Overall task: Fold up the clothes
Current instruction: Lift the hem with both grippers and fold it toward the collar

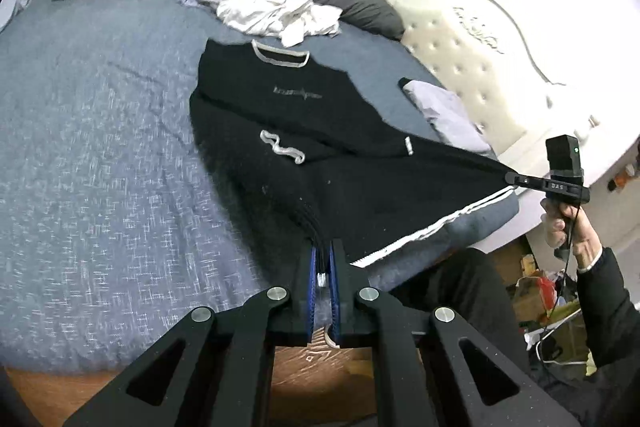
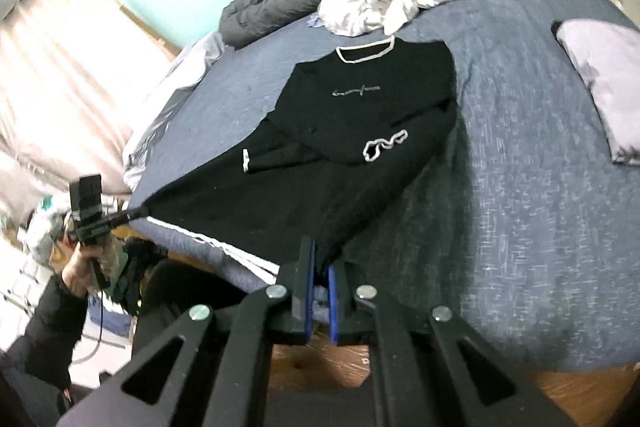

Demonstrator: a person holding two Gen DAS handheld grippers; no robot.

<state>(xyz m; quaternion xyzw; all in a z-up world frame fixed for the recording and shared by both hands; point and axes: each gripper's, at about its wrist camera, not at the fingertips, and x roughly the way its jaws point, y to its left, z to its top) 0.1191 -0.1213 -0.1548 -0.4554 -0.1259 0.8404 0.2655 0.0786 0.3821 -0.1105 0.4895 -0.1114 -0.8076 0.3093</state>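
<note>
Sweater [image 1: 304,131], black with pale trim, spread across centre frame on the blue bed [image 1: 100,115], hem lifted toward bottom of frame. Left gripper [image 1: 325,259] pinched onto 1 hem corner; right gripper [image 2: 320,267] clamped on the other. Sleeves already crossed over the chest. Risk from here: uneven pull dragging those 2 sleeves loose, or thick knit slipping from the pads mid-fold. Crumpled white pile [image 1: 276,11] upper centre, close to the collar, liable to get covered.

"DAS" on right hand-held gripper [image 1: 516,180], black shirt [image 1: 296,95] chest print seemingly illegible
</note>
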